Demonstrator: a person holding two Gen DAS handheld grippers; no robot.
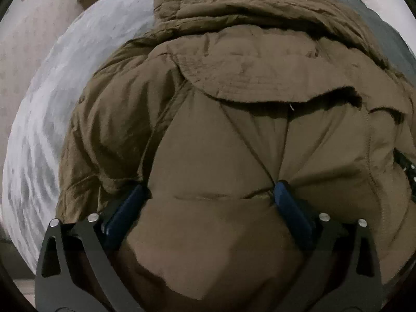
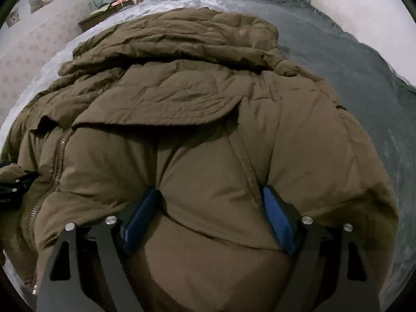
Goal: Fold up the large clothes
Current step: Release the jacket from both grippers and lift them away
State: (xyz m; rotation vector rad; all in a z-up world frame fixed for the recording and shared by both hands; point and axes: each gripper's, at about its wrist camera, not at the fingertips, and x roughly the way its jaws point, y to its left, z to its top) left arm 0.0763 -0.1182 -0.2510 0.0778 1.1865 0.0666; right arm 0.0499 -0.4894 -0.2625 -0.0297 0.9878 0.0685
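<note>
Here, jacket (image 1: 234,156) (olive, puffy), bed (image 1: 46,109)

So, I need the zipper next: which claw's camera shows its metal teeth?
The right claw's: the zipper runs down the brown jacket left of that claw. The left claw's view shows only stitched seams, no teeth.

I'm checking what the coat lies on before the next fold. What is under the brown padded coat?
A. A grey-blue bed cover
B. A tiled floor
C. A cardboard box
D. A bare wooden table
A: the brown padded coat is spread on a grey-blue bed cover, which shows around it to the right and beyond in the right wrist view, and to its left in the left wrist view.
</note>
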